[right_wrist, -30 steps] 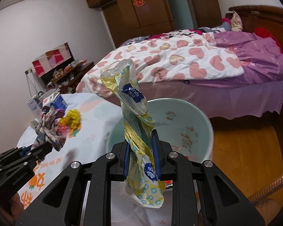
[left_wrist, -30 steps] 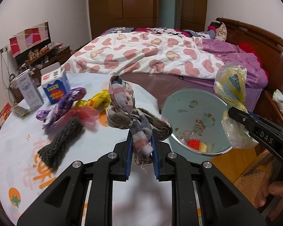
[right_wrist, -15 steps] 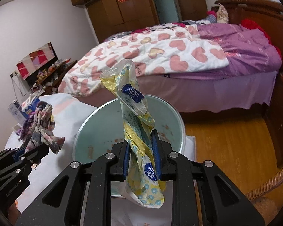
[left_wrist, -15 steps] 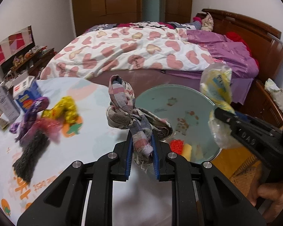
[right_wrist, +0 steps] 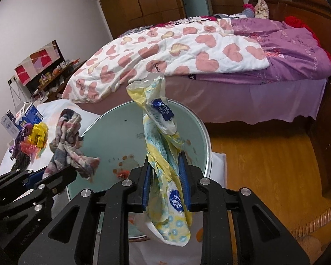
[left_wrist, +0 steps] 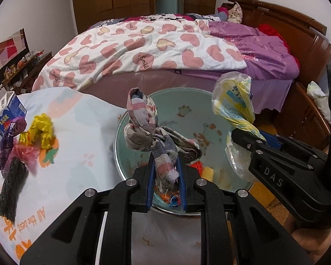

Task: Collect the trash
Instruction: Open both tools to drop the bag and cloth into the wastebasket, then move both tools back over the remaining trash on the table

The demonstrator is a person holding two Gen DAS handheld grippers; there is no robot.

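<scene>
- Bedroom, a bed [left_wrist: 165, 50] behind; the bench [left_wrist: 81, 132] with its pale cloth carries leftover wrappers [left_wrist: 37, 130] and a carton [left_wrist: 6, 110] at its far left.
- Bin [left_wrist: 185, 114] stands at the bench edge, open-topped, scraps already inside.
- Left hand-held gripper [left_wrist: 166, 176] is narrow, clamped on a checked rag [left_wrist: 147, 132] poised over the bin mouth, likely for dropping.
- Right hand-held gripper [right_wrist: 165, 181] pinches a yellow plastic bag [right_wrist: 163, 141] above the bin; its jaws have just been easing apart, bag between them.

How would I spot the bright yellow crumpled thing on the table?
Start at the pale green bin, then look across the white tablecloth toward the blue milk carton. The yellow wrapper lies beside it, shiny, unlike the dull purple wrapper next to it.
</scene>
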